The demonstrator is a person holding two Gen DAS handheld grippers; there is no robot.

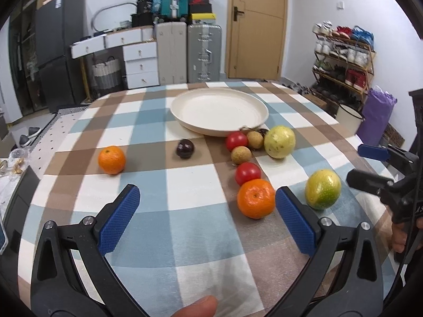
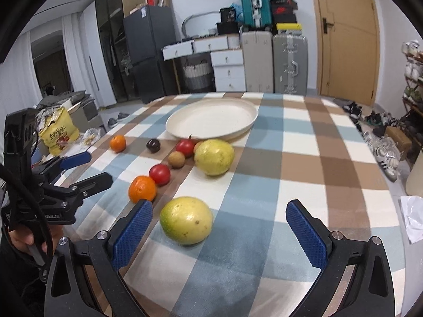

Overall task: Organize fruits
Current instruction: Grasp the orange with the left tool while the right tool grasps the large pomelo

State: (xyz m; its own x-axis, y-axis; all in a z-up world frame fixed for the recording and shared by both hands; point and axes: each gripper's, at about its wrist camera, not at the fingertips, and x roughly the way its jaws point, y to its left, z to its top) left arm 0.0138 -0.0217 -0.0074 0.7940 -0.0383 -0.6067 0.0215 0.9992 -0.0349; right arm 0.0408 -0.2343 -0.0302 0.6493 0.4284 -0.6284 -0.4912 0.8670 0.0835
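Both jaws spread wide, nothing held: my left gripper (image 1: 207, 203) and right gripper (image 2: 219, 218) hover low over the checked tablecloth (image 2: 304, 158). Nearest target for the right is the yellow-green fruit (image 2: 186, 220), sitting just ahead and slightly left of centre between its pads, not touched. An orange (image 1: 256, 198) sits just inside my left gripper's right pad (image 1: 294, 222). Further ahead: two red tomatoes, small brown fruits, a second yellow-green fruit (image 1: 279, 141), a dark plum-like fruit (image 1: 185, 148), and a lone orange (image 1: 111, 159) off to the left. Empty cream plate (image 1: 185, 111) beyond them all, probably the drop spot. Fruits look round, smooth, likely to roll; I'd grip across the widest part, gently, tomatoes bruise easily. Cloth looks soft and flat. Behind: suitcases, drawers, door, shoe rack.
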